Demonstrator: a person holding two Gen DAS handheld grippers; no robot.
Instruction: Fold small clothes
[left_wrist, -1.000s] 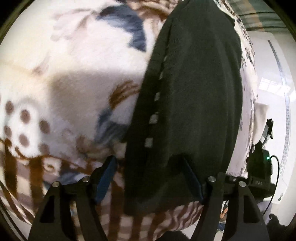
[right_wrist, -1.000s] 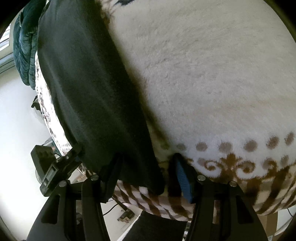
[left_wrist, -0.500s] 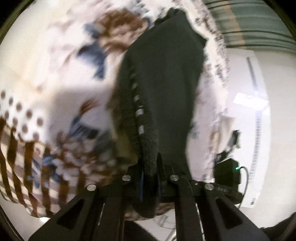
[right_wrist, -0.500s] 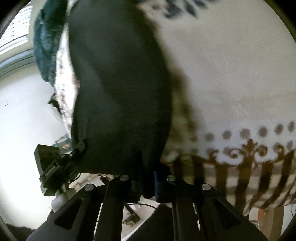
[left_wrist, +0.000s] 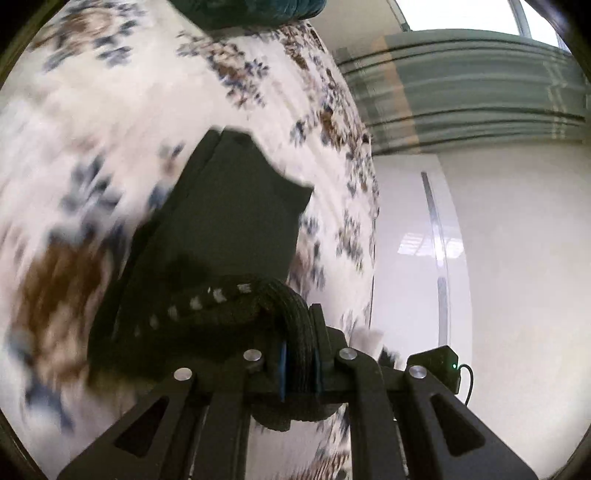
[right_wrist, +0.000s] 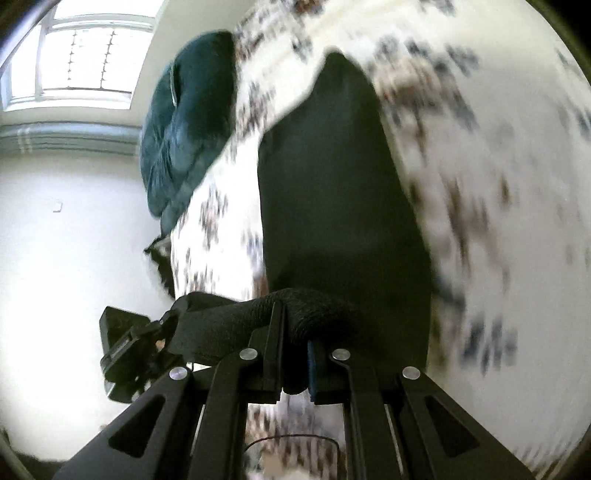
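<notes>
Jaws clamped on dark garment (left_wrist: 236, 236) hem

Patterned blanket (left_wrist: 110, 122), teal cushion (right_wrist: 184, 122), window (right_wrist: 79, 61), perhaps a radiator (left_wrist: 465, 88).

This looks like a bedroom in a home: a bed covered by a fluffy white blanket with brown and blue flowers (left_wrist: 92, 110), a dark teal quilted pillow (right_wrist: 184, 122), a bright window (right_wrist: 77, 55).

Patterned fleece blanket (left_wrist: 92, 147), cream with brown and blue motifs; teal quilted pillow (right_wrist: 184, 122); white walls (right_wrist: 74, 240); bright barred window (right_wrist: 85, 62); grey ribbed radiator (left_wrist: 461, 96).
</notes>
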